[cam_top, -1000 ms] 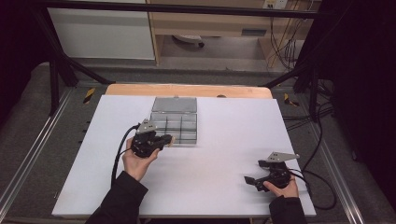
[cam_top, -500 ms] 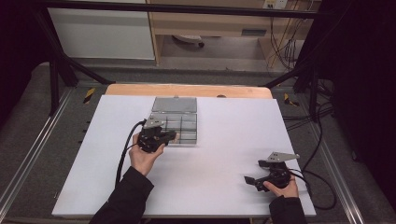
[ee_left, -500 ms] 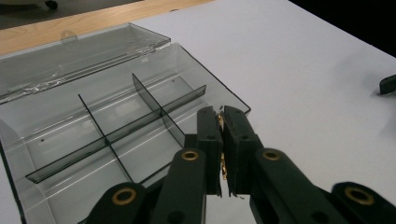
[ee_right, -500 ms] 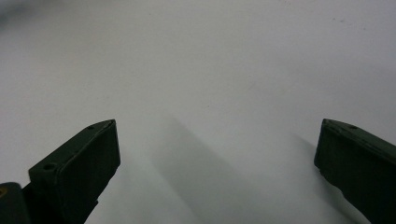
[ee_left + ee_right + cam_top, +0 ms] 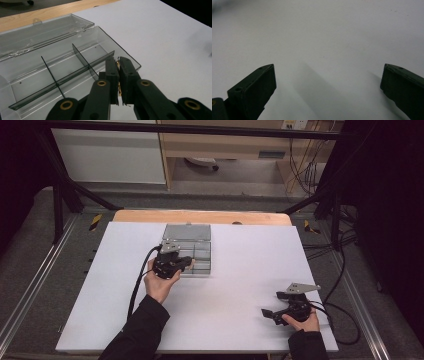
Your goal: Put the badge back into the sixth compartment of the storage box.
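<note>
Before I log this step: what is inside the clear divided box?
The clear box lies open, and the compartments in view look empty between the dividers. The left hand-held gripper, shut on a small gold-coloured thing, covers part of the near-right compartment.

Honestly, nothing readable anywhere in these shots. No words, brand marks, numbers or signs come through on any surface. The clear plastic compartment box with thin dark dividers point(image 5: 62, 72) has no print or sticker I can make out, and its open lid is plain too. The white tabletop sheet point(image 5: 240, 320) is blank. The yellow-and-black striped tape patches point(image 5: 95, 221) on the floor rail are just stripes, no lettering.
</note>
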Demonstrator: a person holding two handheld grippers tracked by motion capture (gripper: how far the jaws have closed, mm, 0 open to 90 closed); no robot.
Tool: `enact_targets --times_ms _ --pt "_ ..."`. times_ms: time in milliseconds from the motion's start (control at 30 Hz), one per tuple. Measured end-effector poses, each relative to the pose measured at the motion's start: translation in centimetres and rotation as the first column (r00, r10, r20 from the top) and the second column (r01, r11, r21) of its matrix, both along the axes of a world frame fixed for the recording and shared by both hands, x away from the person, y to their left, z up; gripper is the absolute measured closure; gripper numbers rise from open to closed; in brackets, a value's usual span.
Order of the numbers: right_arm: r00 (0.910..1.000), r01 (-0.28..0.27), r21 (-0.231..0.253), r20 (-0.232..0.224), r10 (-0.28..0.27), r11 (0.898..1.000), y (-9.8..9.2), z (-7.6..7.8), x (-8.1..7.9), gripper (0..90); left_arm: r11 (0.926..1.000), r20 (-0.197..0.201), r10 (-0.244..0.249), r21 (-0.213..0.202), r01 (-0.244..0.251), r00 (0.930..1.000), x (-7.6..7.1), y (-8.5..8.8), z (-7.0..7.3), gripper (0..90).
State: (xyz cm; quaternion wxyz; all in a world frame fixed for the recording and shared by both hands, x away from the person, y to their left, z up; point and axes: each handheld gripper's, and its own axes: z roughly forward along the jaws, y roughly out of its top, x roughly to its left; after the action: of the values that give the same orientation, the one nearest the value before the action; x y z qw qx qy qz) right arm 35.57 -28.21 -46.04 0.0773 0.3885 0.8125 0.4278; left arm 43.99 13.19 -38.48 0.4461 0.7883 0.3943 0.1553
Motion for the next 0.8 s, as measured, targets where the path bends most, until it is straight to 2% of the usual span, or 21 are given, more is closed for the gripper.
enact_targets --times_ms 800 --pt "1.0000 -0.001 -0.001 0.000 0.001 1.000 0.0 0.0 0.0 0.7 0.9997 -0.019 0.004 0.025 -0.004 0.9998 2.5 -2.4 -1.4 86.0"
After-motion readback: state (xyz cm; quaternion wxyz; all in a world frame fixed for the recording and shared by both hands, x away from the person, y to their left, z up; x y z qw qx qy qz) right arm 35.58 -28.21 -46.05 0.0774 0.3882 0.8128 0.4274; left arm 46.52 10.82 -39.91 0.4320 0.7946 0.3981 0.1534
